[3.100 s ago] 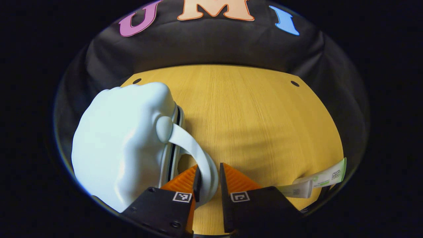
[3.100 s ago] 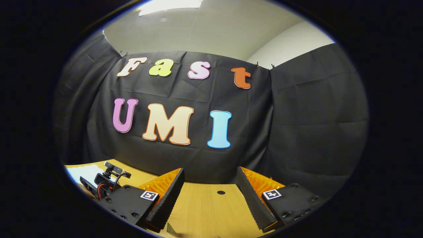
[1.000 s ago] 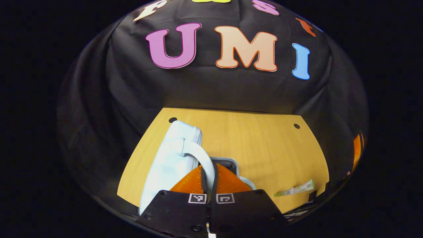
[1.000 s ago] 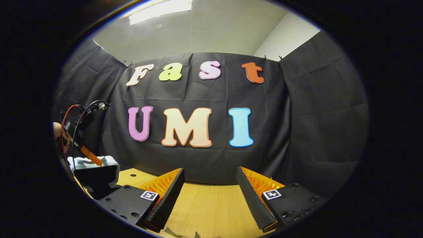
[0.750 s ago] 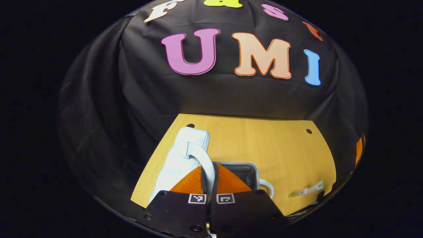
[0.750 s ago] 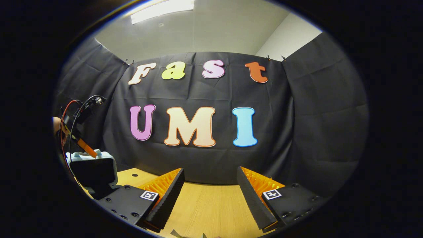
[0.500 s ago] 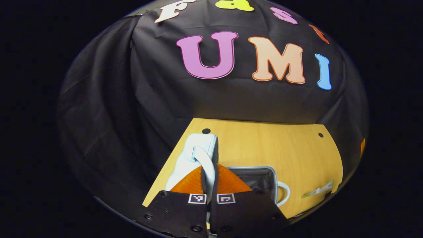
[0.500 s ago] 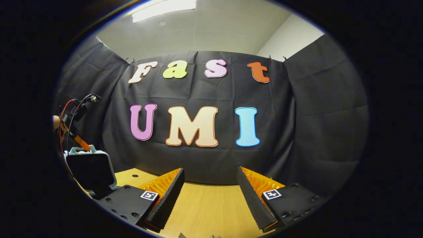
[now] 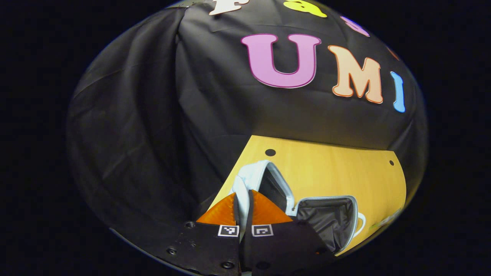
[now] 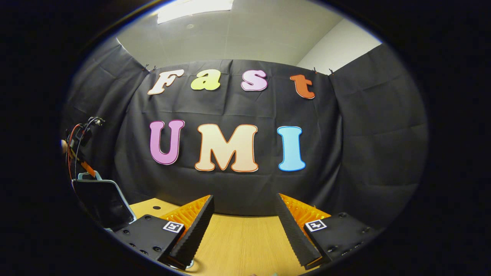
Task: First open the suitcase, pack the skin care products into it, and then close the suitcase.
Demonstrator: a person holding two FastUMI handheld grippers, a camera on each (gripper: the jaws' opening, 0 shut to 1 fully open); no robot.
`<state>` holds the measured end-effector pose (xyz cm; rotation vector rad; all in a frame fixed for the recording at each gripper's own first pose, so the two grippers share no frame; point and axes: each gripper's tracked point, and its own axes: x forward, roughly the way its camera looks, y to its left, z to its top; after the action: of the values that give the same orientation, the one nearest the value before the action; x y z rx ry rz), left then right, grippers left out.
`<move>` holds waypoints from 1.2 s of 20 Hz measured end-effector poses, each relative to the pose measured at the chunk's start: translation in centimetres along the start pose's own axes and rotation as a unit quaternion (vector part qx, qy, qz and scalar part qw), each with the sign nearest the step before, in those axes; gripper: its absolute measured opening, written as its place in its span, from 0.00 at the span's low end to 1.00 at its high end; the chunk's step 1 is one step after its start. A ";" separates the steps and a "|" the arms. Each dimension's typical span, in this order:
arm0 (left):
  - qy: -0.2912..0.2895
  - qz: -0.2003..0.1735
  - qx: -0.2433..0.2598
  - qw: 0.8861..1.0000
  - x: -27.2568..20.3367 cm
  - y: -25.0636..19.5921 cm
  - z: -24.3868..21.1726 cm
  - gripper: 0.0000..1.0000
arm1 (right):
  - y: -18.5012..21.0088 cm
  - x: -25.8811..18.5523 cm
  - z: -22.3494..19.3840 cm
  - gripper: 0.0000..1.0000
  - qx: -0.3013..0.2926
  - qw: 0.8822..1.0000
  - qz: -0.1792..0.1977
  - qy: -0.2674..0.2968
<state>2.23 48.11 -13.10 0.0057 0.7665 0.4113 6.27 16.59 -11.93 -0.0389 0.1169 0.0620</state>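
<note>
In the left gripper view the small pale blue suitcase (image 9: 330, 218) lies open on the wooden table (image 9: 330, 168), its dark lined base facing up. Its lid (image 9: 268, 184) stands raised at the left, dark lining turned toward the base. My left gripper (image 9: 242, 199) is shut on the lid's pale handle (image 9: 238, 191). A thin green and white skin care tube (image 9: 387, 220) shows at the table's right edge. In the right gripper view my right gripper (image 10: 243, 214) hangs open over bare table. The raised lid (image 10: 101, 201) shows far left, with the left gripper (image 10: 86, 166) on its top.
Small round holes (image 9: 270, 152) mark the table's far corners. Black cloth walls close the table's far side and both flanks. Bare tabletop (image 10: 238, 241) lies between and ahead of my right fingers.
My left gripper has swung the suitcase lid up and over to the left by its handle, exposing the dark lined base. The right gripper has stayed open and nearly still.
</note>
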 end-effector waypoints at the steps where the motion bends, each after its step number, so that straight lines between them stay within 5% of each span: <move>1: 0.002 0.009 -0.002 1.000 0.6 1.2 -0.4 0.00 | 0.5 -0.1 -0.2 0.98 -0.003 1.000 -0.001 0.002; 13: 0.035 0.042 -0.023 0.998 6.6 8.3 -5.0 0.00 | 4.2 -0.9 -0.4 0.98 -0.041 0.999 -0.009 0.016; 16: 0.034 0.075 -0.029 0.996 6.9 10.4 -5.9 0.05 | 3.9 -1.3 -0.3 0.98 -0.041 0.999 -0.013 0.019; 18: 0.008 0.056 -0.061 0.997 6.9 9.6 -5.2 0.26 | 3.5 -1.4 -0.2 0.98 -0.043 0.999 -0.014 0.019; 21: -0.047 0.055 -0.085 0.994 5.3 8.3 -2.9 0.97 | 3.0 -1.3 0.2 0.98 -0.038 0.999 -0.012 0.015; 24: -0.128 0.061 -0.097 0.985 2.6 7.4 -0.3 0.95 | 2.1 -1.2 0.3 0.98 -0.022 1.000 -0.003 0.016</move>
<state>1.03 55.82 -13.91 -0.0751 0.4711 0.5892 4.97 18.58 -11.57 -0.0846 0.1467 0.0583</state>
